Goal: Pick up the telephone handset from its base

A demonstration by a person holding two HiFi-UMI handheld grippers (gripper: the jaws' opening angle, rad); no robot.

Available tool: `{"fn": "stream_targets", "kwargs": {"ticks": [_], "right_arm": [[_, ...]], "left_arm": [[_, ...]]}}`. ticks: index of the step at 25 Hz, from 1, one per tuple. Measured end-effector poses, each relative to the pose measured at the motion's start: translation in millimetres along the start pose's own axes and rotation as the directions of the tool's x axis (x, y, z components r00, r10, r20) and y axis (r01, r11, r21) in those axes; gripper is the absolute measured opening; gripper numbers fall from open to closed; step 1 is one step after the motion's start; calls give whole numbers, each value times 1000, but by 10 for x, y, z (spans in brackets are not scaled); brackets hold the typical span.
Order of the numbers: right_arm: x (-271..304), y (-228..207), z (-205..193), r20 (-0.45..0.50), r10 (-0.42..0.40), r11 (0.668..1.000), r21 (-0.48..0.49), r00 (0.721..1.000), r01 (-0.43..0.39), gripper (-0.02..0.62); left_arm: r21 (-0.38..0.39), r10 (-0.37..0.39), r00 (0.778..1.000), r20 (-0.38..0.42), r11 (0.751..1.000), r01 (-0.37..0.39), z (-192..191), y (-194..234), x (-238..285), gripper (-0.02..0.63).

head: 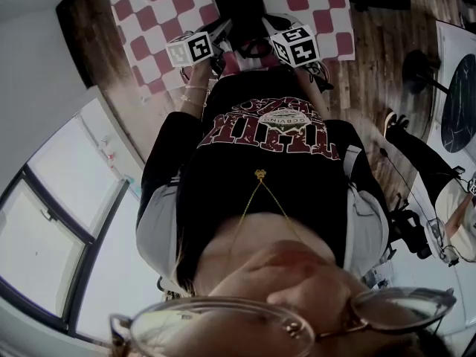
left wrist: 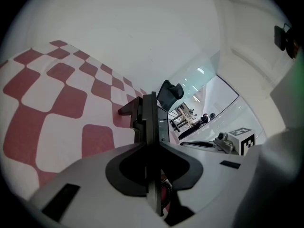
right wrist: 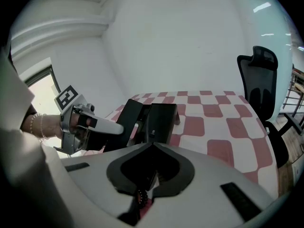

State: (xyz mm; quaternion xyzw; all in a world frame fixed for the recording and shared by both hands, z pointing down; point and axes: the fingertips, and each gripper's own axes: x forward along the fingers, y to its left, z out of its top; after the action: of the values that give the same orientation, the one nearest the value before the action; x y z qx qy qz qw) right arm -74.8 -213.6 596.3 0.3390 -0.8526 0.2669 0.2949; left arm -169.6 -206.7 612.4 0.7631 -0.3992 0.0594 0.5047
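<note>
The black telephone [head: 239,7] sits on a red-and-white checked tablecloth [head: 152,13] at the top of the head view; I cannot tell its handset from its base. My left gripper [head: 217,37] and right gripper [head: 266,36] hang side by side just short of it. In the left gripper view the fingers of the left gripper [left wrist: 149,101] are pressed flat together, with the telephone [left wrist: 161,122] right behind them. The right gripper [right wrist: 152,142] also looks shut, and the telephone [right wrist: 159,118] lies close ahead of it. Neither gripper holds anything that shows.
A person in a black printed T-shirt [head: 275,147] fills the middle of the head view. A black office chair [right wrist: 261,80] stands at the table's far side. Wooden floor [head: 379,58] surrounds the table. A window [head: 52,222] is at the left.
</note>
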Motion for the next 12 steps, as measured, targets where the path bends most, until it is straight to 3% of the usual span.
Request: {"fn": "stream_targets", "kwargs": {"ticks": [12], "right_arm": [[1,37,83,12,16,1000,-23,1000,-16,20]], "left_arm": [[-33,-7,999,33,999,8,11,5,-76,81]]}}
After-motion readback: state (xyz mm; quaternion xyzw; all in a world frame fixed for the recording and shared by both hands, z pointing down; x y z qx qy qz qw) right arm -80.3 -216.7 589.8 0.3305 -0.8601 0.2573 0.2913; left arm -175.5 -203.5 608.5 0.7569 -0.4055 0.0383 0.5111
